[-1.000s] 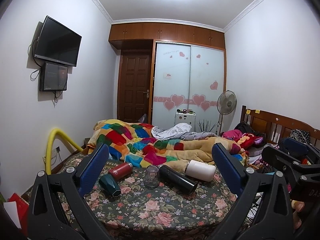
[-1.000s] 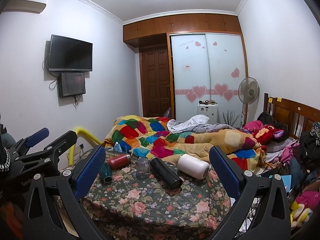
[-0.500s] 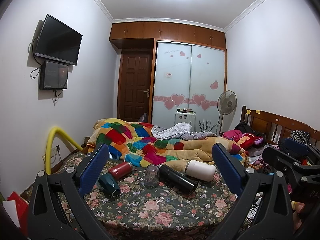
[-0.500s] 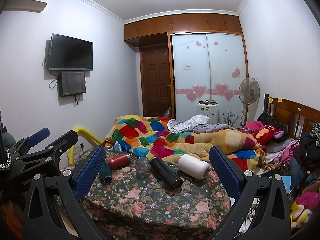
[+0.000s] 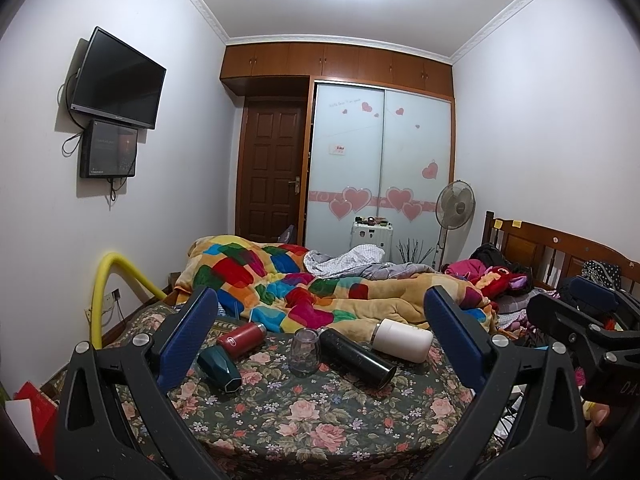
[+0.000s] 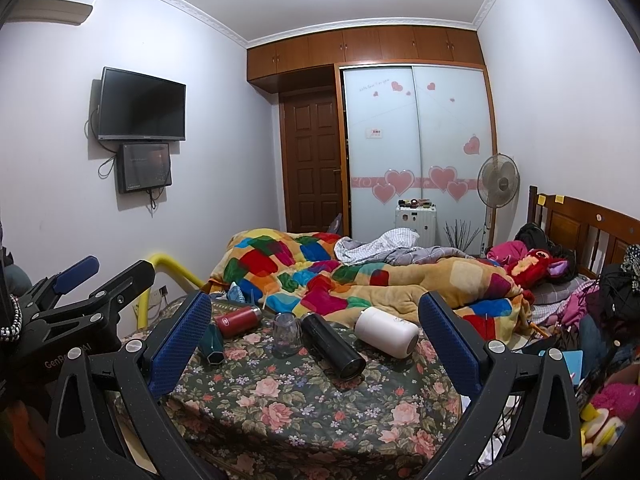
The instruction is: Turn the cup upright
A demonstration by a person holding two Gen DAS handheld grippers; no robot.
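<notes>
Here, left gripper [image 5: 320,338] held back from the worktop [image 5: 320,412], jaws spread wide, gripping nothing. Right gripper [image 6: 316,336] likewise, jaws wide apart and bare. On the floral cloth, 5 vessels in a loose row: green cup [image 5: 219,367] on its side at the left, red bottle [image 5: 240,338] lying just behind it, clear glass cup [image 5: 305,353] standing mouth-down in the middle, black flask [image 5: 358,356] lying beside it, white jar [image 5: 402,339] tipped over at the right. Behind, bed with patchwork blanket [image 5: 280,280].

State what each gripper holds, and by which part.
Nothing is held. The left gripper and right gripper are both open, short of the cups on the floral cloth.
</notes>
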